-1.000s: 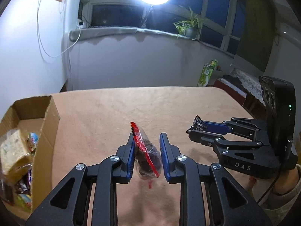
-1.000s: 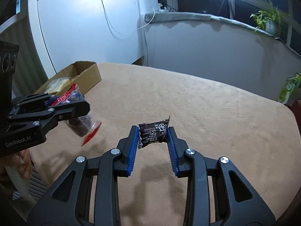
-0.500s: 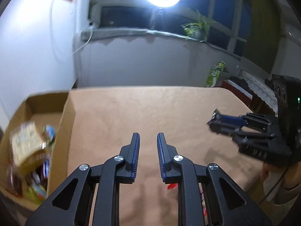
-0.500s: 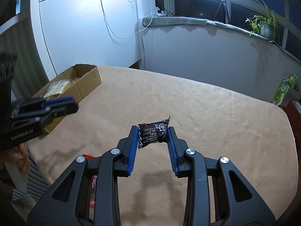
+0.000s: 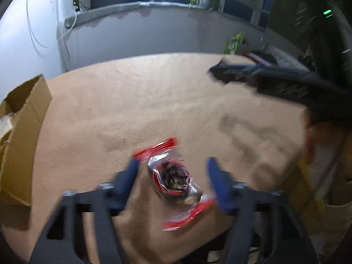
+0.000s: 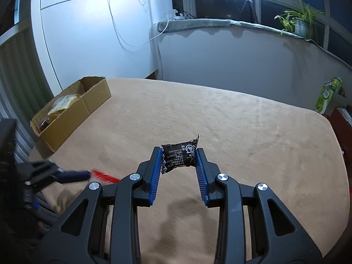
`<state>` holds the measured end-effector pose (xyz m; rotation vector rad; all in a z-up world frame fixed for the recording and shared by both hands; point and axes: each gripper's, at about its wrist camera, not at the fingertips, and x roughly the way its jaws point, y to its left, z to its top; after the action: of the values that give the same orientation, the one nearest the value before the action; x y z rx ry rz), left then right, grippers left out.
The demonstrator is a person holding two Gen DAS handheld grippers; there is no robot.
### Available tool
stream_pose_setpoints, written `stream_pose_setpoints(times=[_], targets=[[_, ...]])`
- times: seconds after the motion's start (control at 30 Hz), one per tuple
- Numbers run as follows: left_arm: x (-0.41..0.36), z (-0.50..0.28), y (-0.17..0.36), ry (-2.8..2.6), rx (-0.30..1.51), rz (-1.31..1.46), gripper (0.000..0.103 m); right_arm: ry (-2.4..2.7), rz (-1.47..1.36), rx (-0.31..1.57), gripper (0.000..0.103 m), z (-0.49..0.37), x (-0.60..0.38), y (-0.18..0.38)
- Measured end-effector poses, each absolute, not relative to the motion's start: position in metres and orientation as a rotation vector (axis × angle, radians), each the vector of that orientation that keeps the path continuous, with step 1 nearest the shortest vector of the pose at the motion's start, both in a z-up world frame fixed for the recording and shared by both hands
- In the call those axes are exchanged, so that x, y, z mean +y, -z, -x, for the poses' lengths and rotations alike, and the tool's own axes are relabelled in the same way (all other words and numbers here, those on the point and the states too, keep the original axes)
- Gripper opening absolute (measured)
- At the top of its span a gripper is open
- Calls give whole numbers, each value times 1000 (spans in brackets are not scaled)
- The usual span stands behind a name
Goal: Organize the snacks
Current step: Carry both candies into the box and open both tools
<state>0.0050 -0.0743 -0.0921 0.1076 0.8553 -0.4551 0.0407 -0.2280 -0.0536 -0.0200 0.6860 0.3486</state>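
Observation:
A clear snack packet with red ends point(image 5: 173, 182) lies on the tan table near its front edge. My left gripper point(image 5: 172, 167) is open, its blue fingers either side of the packet and apart from it; the view is blurred. In the right wrist view the left gripper point(image 6: 72, 175) shows low at the left with the packet's red end point(image 6: 103, 175) beside it. My right gripper point(image 6: 178, 154) is shut on a black snack packet point(image 6: 179, 157) and holds it above the table. It also shows in the left wrist view point(image 5: 222, 72) at the upper right.
An open cardboard box point(image 6: 72, 107) with several snacks in it stands at the table's left edge; it also shows in the left wrist view point(image 5: 19, 132). A green carton point(image 6: 327, 94) stands beyond the far right corner. A wall and a window ledge lie behind the table.
The red-ended packet has dropped out of my left gripper onto the table. The left gripper has opened wide and tilted down over it. The right gripper still holds the black packet.

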Motion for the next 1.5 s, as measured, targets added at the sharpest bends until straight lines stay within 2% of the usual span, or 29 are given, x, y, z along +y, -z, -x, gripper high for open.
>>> stream_pose_setpoints(times=[0.1, 0.3, 0.77, 1.2, 1.5], targets=[[-73, -6, 100, 486, 839, -119, 32, -339, 9, 684, 32, -38, -235, 54], [-61, -14, 82, 456, 811, -102, 31, -346, 6, 662, 32, -36, -232, 50], [-28, -26, -8, 374, 555, -111, 31, -333, 77, 534, 32, -22, -205, -16], [40, -23, -6, 275, 528, -38, 31, -489, 178, 550, 32, -43, -104, -23], [142, -21, 17, 80, 583, 60, 31, -729, 243, 581, 32, -80, 14, -4]])
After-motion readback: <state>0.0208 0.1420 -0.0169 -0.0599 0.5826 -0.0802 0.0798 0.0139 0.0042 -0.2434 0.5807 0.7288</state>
